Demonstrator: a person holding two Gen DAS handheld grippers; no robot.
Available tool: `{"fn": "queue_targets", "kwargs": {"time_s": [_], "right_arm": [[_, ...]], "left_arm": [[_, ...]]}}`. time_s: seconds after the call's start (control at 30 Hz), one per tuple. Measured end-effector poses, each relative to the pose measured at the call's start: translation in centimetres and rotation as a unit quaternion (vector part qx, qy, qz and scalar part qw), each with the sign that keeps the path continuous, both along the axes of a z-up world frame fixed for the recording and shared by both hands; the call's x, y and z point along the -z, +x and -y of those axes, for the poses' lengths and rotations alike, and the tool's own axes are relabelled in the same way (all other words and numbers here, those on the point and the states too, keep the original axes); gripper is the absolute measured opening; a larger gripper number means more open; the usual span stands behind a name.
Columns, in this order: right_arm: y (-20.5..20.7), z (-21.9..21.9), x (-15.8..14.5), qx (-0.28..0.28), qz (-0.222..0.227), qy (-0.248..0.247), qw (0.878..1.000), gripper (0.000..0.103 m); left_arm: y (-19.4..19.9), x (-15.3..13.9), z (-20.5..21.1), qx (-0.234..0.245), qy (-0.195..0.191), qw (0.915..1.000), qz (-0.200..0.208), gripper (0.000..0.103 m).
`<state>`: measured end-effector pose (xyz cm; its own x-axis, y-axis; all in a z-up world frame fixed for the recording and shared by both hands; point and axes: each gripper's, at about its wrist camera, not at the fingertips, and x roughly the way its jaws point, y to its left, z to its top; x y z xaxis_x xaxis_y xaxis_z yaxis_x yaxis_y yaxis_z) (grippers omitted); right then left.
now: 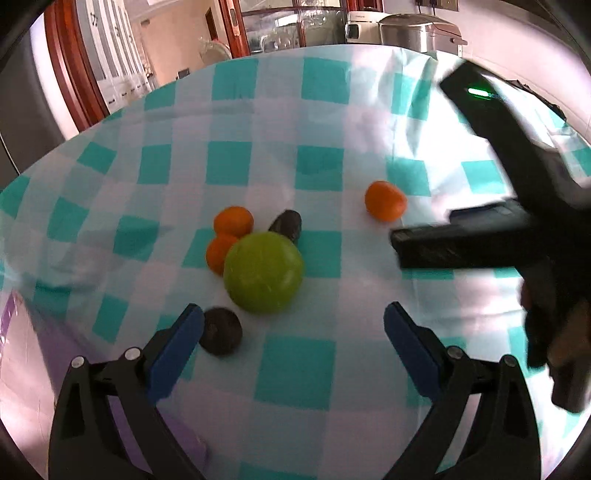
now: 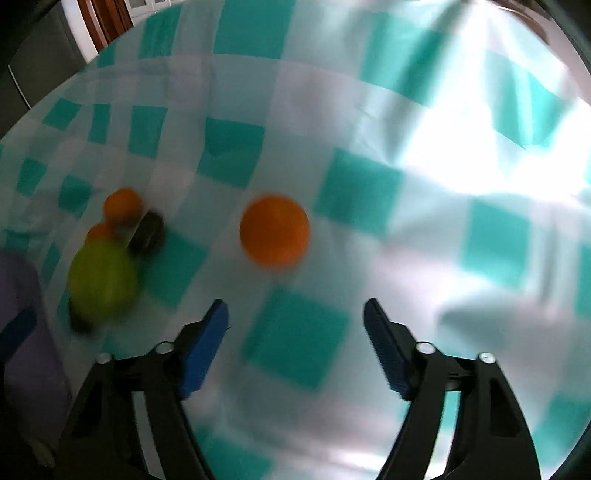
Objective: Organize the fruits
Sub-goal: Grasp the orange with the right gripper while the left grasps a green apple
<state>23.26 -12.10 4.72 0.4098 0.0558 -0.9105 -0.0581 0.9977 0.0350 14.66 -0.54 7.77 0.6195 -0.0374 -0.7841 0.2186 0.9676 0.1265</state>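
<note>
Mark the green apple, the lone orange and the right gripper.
green apple (image 1: 263,272), left wrist view, centre of its skin.
lone orange (image 2: 274,230), right wrist view, middle of the fruit.
right gripper (image 2: 295,332), right wrist view, midway between its open fingertips.

You won't find any readable text here. The white appliance (image 1: 355,25) carries a mark, too blurred to read.

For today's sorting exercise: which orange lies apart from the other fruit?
The lone orange ahead of the right gripper; the other two touch the green fruit.
</note>
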Motion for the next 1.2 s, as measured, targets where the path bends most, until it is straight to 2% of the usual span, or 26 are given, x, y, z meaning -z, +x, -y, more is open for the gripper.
{"fn": "queue_targets", "kwargs": {"time_s": [0.1,0.2,0.27,0.4,0.47,0.53,0.7,0.73,0.8,1.03,1.13,1.2], "right_arm": [[2.2,-0.7,0.8,-0.005,0.001,-0.009,1.000,0.057],[3.1,-1.2,1.3,-0.011,0.007,-0.018,1.000,0.053],[2.9,-1.2,1.1,-0.012,0.016,-0.006,1.000,0.043],[1.7,-1.1,1.2,-0.010,0.024,-0.021,0.999,0.042],[1.3,-0.7,1.2,0.000,0.023,-0.011,1.000,0.042],[0.9,-0.5,1.2,0.011,0.025,-0.005,1.000,0.043],[0.2,-0.3,1.1,0.017,0.025,0.002,1.000,0.043],[0.3,0.1,1.1,0.016,0.025,0.003,1.000,0.043],[-0.1,0.6,1.1,0.014,0.025,0.002,1.000,0.043],[-2.8,3.3,0.6,0.030,0.023,0.007,0.999,0.043],[-4.7,4.3,-0.2,0.030,0.029,0.016,0.999,0.043],[-6.1,4.6,-0.6,0.028,0.032,0.025,0.999,0.043]], "left_arm": [[1.0,0.3,-0.5,-0.003,0.003,1.0000,0.004,0.098],[2.5,1.0,-1.1,-0.020,-0.012,0.9997,-0.013,0.098],[3.2,1.3,-1.5,-0.034,-0.018,0.9991,-0.019,0.098],[4.9,1.8,-2.2,-0.056,-0.040,0.9971,-0.034,0.098],[5.7,2.0,-2.2,-0.064,-0.043,0.9963,-0.038,0.098],[7.0,2.8,-2.1,-0.076,-0.035,0.9948,-0.058,0.098],[9.7,5.0,-2.8,-0.099,-0.059,0.9846,-0.132,0.079],[9.8,5.0,-2.9,-0.101,-0.056,0.9844,-0.133,0.078],[9.9,4.9,-2.5,-0.087,-0.045,0.9869,-0.128,0.065],[10.2,4.8,-2.4,-0.089,-0.053,0.9847,-0.140,0.065],[9.2,4.3,-2.2,-0.086,-0.076,0.9815,-0.153,0.064],[7.9,3.7,-1.5,-0.078,-0.077,0.9829,-0.148,0.064]]}}
